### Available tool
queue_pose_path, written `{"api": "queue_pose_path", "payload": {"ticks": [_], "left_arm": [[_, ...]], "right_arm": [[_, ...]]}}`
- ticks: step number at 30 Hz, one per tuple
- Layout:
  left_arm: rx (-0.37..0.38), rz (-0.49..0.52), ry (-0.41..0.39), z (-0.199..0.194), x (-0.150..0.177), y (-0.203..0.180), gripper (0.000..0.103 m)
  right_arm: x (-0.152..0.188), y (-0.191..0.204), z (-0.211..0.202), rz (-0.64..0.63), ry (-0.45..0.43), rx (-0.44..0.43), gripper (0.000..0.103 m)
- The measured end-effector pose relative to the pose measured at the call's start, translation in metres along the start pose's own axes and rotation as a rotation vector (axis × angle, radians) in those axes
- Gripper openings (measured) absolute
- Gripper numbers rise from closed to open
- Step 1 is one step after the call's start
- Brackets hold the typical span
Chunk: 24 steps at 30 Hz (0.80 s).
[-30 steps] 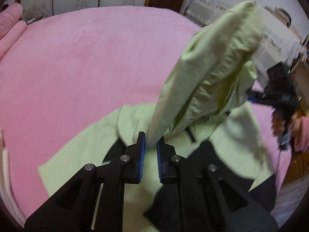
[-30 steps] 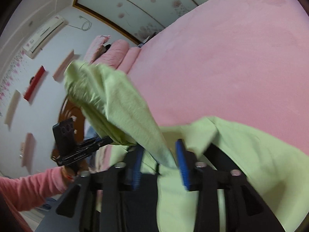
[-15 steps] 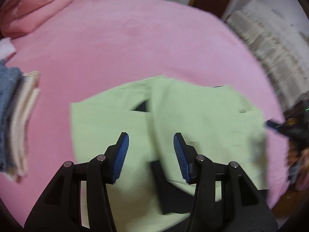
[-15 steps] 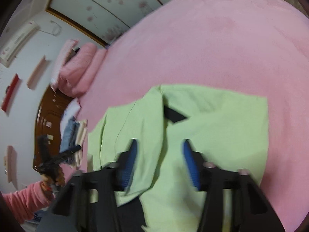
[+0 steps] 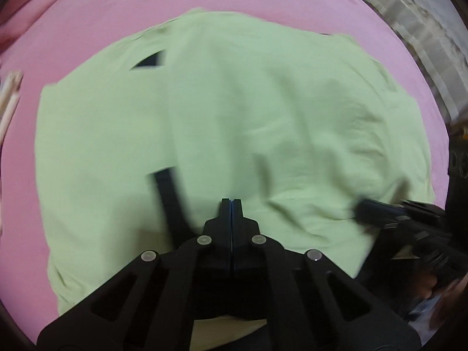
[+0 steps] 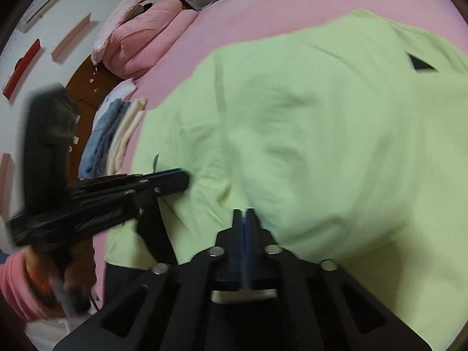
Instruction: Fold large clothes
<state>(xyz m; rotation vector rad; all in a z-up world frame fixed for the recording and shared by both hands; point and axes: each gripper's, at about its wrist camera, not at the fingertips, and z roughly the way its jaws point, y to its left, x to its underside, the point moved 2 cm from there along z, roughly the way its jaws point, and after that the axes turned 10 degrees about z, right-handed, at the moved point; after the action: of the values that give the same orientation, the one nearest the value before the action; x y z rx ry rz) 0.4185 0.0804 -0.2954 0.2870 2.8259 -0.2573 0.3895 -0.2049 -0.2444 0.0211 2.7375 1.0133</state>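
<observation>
A large light-green garment [image 5: 239,122] with black trim lies spread on the pink bed [image 5: 117,8]; it also fills the right wrist view [image 6: 321,134]. My left gripper [image 5: 231,201] has its jaws pressed together at the garment's near edge; whether cloth is pinched between them is hidden. My right gripper [image 6: 243,212] is likewise closed at the near edge, with no cloth visibly between the pads. Each gripper shows in the other's view: the right one at the garment's right edge [image 5: 380,210], the left one at its left edge [image 6: 163,181].
A stack of folded clothes, blue and cream [image 6: 114,137], sits at the bed's left side. Pink bedding [image 6: 140,38] is piled at the head of the bed. A white lace-covered piece of furniture [image 5: 415,17] stands beyond the bed's right edge.
One second ago both grippers held a fold of the garment up in the air. They let it go, opened over the flat garment, then came down to its near edge and shut.
</observation>
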Motion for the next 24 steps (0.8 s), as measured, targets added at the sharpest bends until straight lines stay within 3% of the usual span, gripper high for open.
{"api": "queue_pose_path", "payload": {"ticks": [2, 5, 6, 7, 10, 13, 16, 20, 22, 24], "left_arm": [[0.022, -0.101, -0.002, -0.007, 0.002, 0.020, 0.001], [-0.108, -0.174, 0.009, -0.023, -0.001, 0.040, 0.001], [-0.094, -0.183, -0.016, -0.031, -0.002, 0.043, 0.001], [-0.057, -0.182, -0.055, -0.040, -0.005, 0.043, 0.001], [0.045, -0.107, -0.157, -0.070, -0.013, 0.031, 0.001], [0.132, -0.007, -0.200, -0.071, -0.032, -0.002, 0.001], [0.175, 0.021, -0.157, -0.041, -0.045, -0.020, 0.001], [0.024, 0.065, -0.061, 0.007, -0.054, -0.022, 0.001], [0.108, 0.023, -0.070, 0.018, -0.052, -0.003, 0.001], [0.166, -0.044, -0.053, 0.017, -0.053, 0.015, 0.001]], "right_arm": [[-0.009, -0.021, -0.010, 0.082, 0.025, -0.008, 0.000], [-0.015, -0.058, -0.049, 0.157, -0.033, 0.193, 0.000], [-0.019, -0.065, -0.064, 0.173, -0.060, 0.249, 0.000], [-0.022, -0.067, -0.073, 0.183, -0.072, 0.250, 0.000], [-0.034, -0.043, -0.084, 0.172, -0.101, 0.136, 0.000], [-0.053, -0.001, -0.055, 0.063, -0.115, 0.060, 0.000], [-0.065, 0.034, -0.003, 0.089, -0.065, -0.042, 0.000], [-0.064, 0.039, 0.081, 0.113, -0.003, -0.002, 0.000], [-0.059, 0.023, 0.094, 0.171, -0.023, -0.047, 0.000], [-0.062, -0.001, 0.080, 0.239, -0.038, -0.079, 0.000]]}}
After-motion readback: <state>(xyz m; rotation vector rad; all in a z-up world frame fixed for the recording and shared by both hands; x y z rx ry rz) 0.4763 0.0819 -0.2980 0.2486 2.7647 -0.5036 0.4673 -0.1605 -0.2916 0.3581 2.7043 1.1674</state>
